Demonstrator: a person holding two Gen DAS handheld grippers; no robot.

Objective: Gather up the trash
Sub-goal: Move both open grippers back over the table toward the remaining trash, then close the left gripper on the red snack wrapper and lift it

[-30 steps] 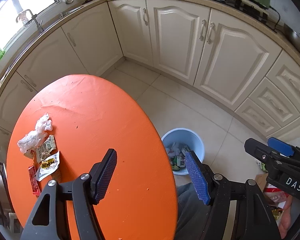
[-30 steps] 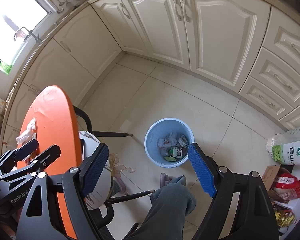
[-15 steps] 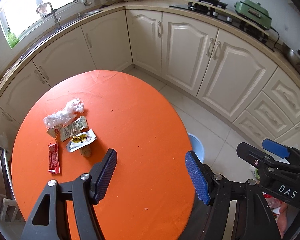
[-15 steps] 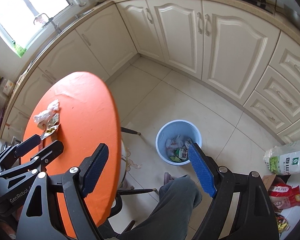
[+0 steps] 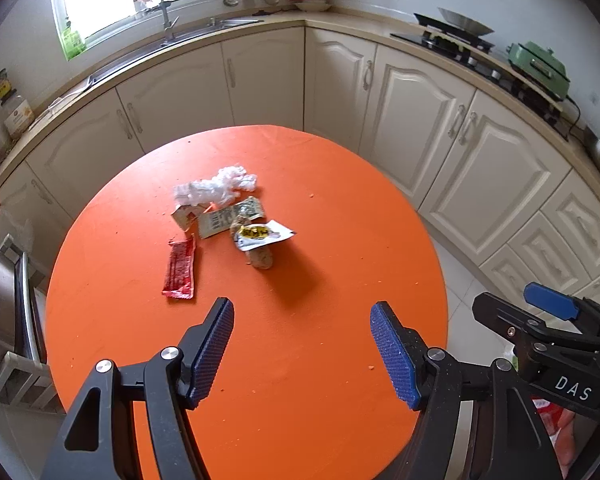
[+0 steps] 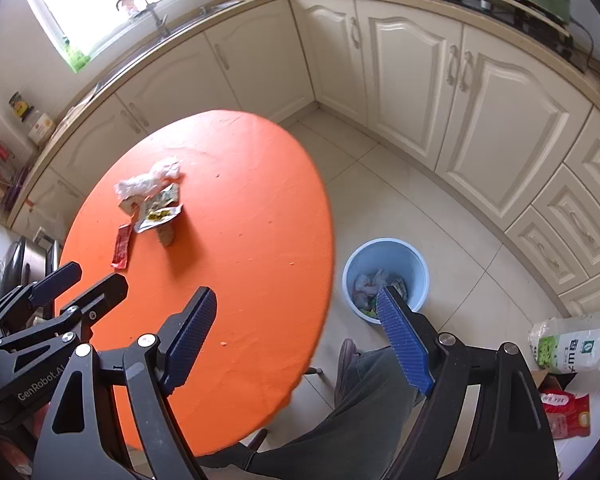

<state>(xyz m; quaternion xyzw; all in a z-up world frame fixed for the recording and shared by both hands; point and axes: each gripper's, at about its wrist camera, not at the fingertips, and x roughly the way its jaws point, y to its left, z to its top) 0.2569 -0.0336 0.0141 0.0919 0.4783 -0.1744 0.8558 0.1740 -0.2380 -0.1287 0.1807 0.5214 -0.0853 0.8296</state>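
Observation:
Trash lies in a cluster on the round orange table (image 5: 308,360): crumpled white plastic (image 5: 216,188), a green-white wrapper (image 5: 230,216), a white-and-yellow wrapper (image 5: 262,234) over a brown lump (image 5: 262,258), and a red sachet (image 5: 180,268). My left gripper (image 5: 302,346) hovers open and empty above the table's near side, short of the cluster. My right gripper (image 6: 296,334) is open and empty over the table's right edge. The blue bin (image 6: 384,276) with trash inside stands on the floor to the right of the table. In the right wrist view the plastic (image 6: 148,180) and the sachet (image 6: 121,248) show too.
Cream cabinets (image 5: 440,120) curve round the room under a counter with a sink (image 5: 220,24), a stove and a green appliance (image 5: 538,66). Bags (image 6: 572,348) lie on the floor at right. A person's trouser leg (image 6: 364,408) is by the table. A metal rack (image 5: 8,312) stands left.
Both grippers have swung left and up, away from the bin and over the table. The trash cluster now sits nearer the middle of the left wrist view. Jaws unchanged.

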